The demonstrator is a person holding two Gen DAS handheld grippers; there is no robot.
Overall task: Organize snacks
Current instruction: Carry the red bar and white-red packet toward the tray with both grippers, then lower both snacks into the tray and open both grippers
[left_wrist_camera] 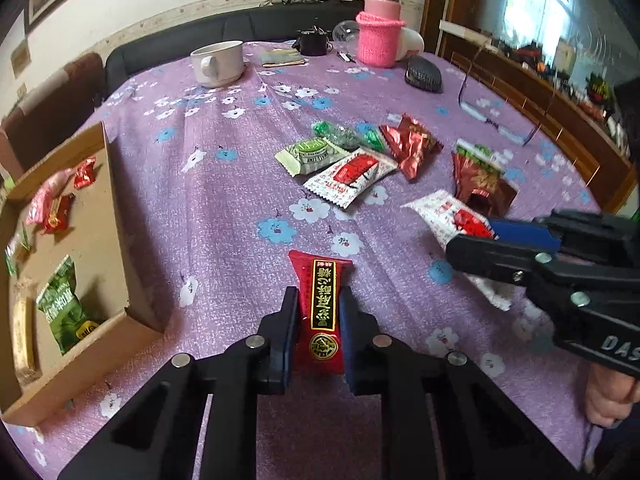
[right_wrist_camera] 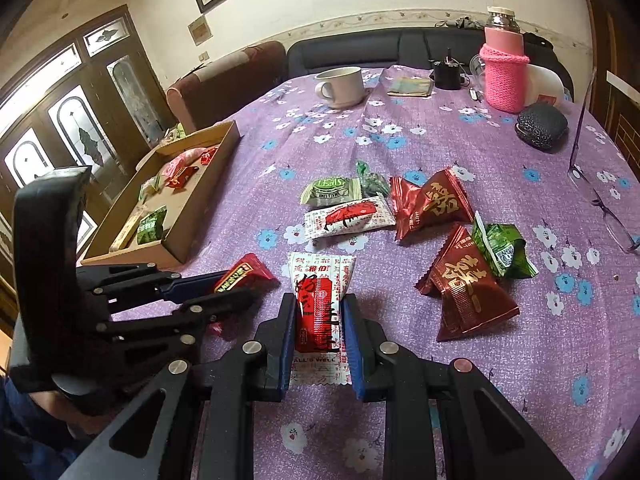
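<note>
My left gripper (left_wrist_camera: pixel 318 300) is shut on a red snack packet with a black and gold label (left_wrist_camera: pixel 321 304); it also shows in the right wrist view (right_wrist_camera: pixel 240 276). My right gripper (right_wrist_camera: pixel 320 304) is shut on a white and red snack packet (right_wrist_camera: pixel 320 308), also seen in the left wrist view (left_wrist_camera: pixel 456 220). Both packets are low over the purple flowered tablecloth (left_wrist_camera: pixel 224 216). A cardboard tray (right_wrist_camera: pixel 192 208) at the left holds several snacks. Loose snacks lie mid-table: a pale green packet (right_wrist_camera: pixel 330 191), a white and red packet (right_wrist_camera: pixel 348 218), dark red pyramid packets (right_wrist_camera: pixel 436 200), a green packet (right_wrist_camera: pixel 502 250).
At the far side stand a white mug (right_wrist_camera: pixel 340 86), a bottle in a pink knitted sleeve (right_wrist_camera: pixel 504 76), a black case (right_wrist_camera: pixel 540 124) and a small dark cup (right_wrist_camera: pixel 448 72). Eyeglasses (right_wrist_camera: pixel 608 208) lie at the right edge. Sofas sit behind the table.
</note>
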